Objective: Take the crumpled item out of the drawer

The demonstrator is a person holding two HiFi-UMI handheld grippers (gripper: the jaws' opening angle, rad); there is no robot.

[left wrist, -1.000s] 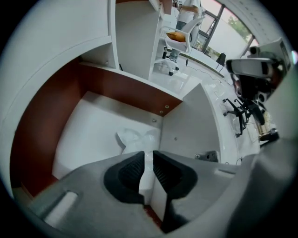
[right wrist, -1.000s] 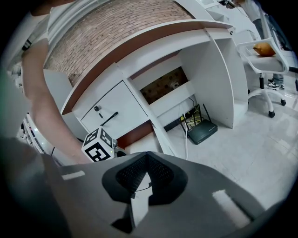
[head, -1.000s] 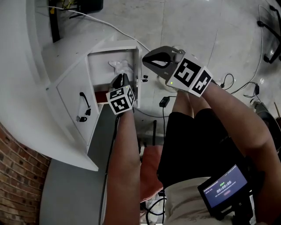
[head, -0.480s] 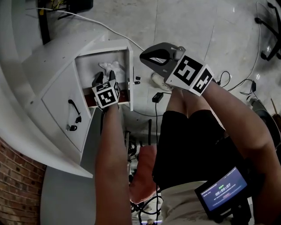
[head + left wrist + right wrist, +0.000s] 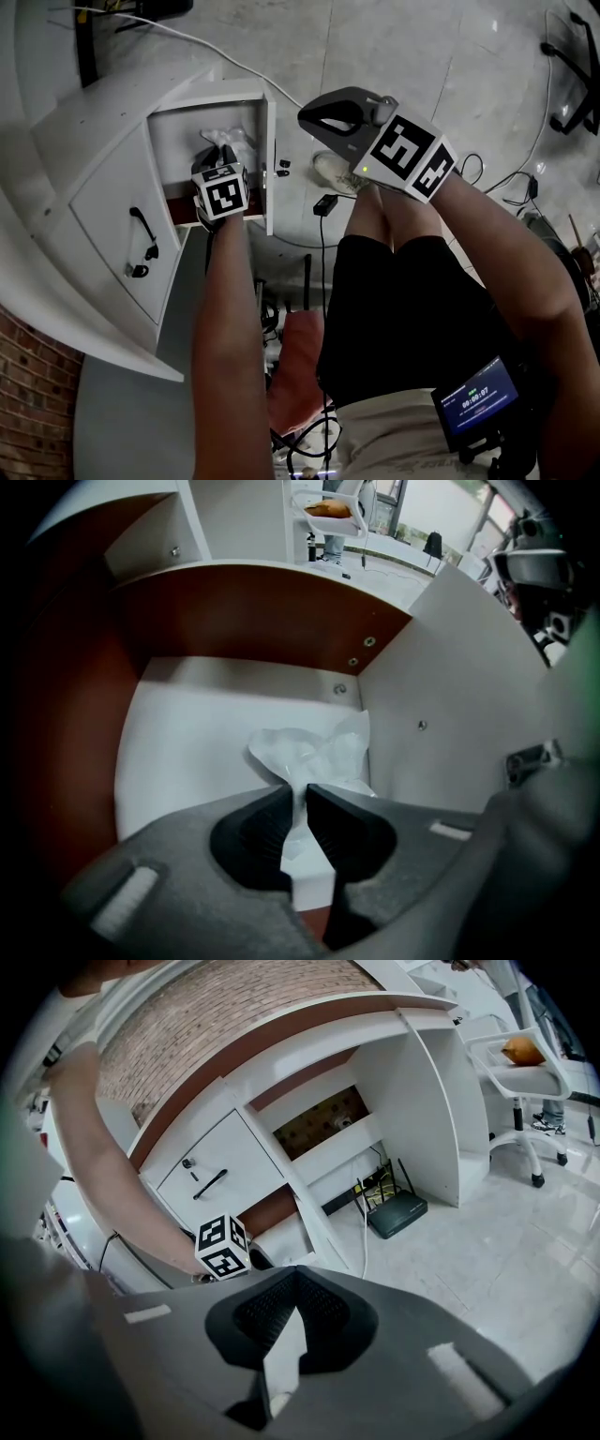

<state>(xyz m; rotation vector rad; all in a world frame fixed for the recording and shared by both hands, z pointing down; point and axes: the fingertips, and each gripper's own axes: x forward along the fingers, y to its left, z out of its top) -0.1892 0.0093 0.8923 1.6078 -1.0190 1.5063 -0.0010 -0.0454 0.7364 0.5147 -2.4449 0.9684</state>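
Since crumpled paper (image 5: 314,752) lies low on drawer (image 5: 197,733) bottom, near right wall, left claw (image 5: 298,797) enters from above, pointing straight down through open top. Left claw jaws just been closing; now nearly together, pinching fold of paper between pads. Paper not yet lifted, appears to rest on drawer bottom. Right claw (image 5: 295,1279) held aside over floor (image 5: 487,1232), clear of drawer so left has room; pressed together, empty. Judgement: grip set, lift-out is next.
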